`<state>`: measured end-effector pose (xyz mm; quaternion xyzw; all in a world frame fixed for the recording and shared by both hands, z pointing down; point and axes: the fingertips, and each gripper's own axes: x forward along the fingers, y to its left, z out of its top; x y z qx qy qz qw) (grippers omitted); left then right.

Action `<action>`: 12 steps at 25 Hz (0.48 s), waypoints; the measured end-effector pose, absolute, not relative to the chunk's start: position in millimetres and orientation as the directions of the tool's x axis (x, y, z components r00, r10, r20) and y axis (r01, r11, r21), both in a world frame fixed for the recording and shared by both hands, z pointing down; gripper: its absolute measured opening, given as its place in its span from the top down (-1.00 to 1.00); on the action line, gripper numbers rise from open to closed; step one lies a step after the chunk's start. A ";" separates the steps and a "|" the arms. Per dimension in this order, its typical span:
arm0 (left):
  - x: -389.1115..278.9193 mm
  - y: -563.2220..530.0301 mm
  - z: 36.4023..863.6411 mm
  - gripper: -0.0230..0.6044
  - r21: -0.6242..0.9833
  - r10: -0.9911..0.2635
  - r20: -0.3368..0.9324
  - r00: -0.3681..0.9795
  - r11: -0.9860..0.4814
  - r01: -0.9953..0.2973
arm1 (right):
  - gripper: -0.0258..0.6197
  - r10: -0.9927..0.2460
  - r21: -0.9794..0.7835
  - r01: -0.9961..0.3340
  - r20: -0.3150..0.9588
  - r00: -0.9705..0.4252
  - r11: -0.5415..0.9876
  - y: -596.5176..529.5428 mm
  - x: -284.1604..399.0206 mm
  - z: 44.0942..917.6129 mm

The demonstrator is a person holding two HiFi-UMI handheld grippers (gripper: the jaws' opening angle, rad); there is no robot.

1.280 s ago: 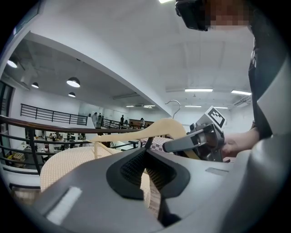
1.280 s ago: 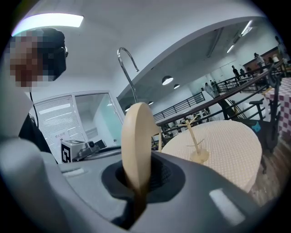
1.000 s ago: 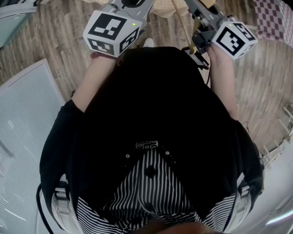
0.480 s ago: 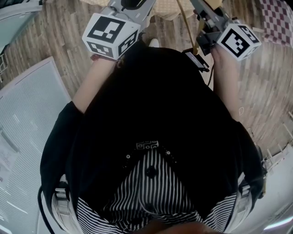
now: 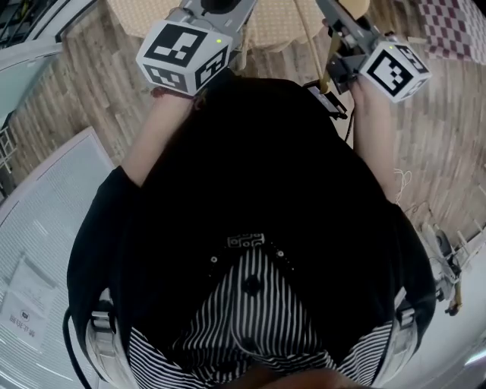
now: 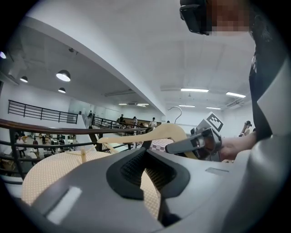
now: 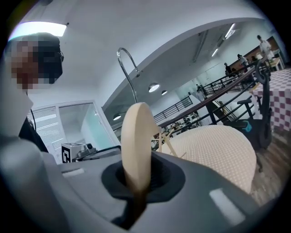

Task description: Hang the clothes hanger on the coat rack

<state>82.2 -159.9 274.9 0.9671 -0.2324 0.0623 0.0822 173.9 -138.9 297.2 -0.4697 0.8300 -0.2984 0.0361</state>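
A pale wooden clothes hanger (image 7: 136, 145) with a metal hook (image 7: 127, 68) stands edge-on in my right gripper (image 7: 136, 184), which is shut on its body. In the left gripper view the same hanger (image 6: 159, 133) shows side-on, held by the right gripper (image 6: 195, 143), hook up. My left gripper (image 6: 148, 159) is shut with nothing between its pads. In the head view both grippers sit at the top, left (image 5: 201, 19) and right (image 5: 338, 34), and the hanger (image 5: 310, 38) is a thin line. Thin wooden sticks (image 7: 166, 139), perhaps the rack's pegs, rise ahead.
A round beige dotted surface (image 7: 213, 150) lies in front, also at the top of the head view (image 5: 277, 26). Dark railings (image 6: 50, 132) run behind it. A checkered cloth (image 5: 452, 26) is at the far right, and a white ribbed panel (image 5: 45, 228) at the left over wood flooring.
The floor has slid under me: the beige round surface has come into view at the top and the white panel has shifted down-left. Both grippers keep their places, the hanger still held.
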 end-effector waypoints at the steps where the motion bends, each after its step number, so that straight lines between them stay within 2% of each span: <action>1: 80.7 -175.9 271.7 0.94 0.132 -0.429 0.156 0.890 -0.884 -0.449 | 0.92 -0.809 -0.534 -0.761 0.220 -0.545 0.367 -153.1 173.0 294.7; 12: 91.9 -210.9 262.1 0.94 0.128 -0.288 0.131 0.949 -0.944 -0.305 | 0.92 -0.881 -0.501 -0.826 0.231 -0.414 0.256 -183.6 179.0 282.7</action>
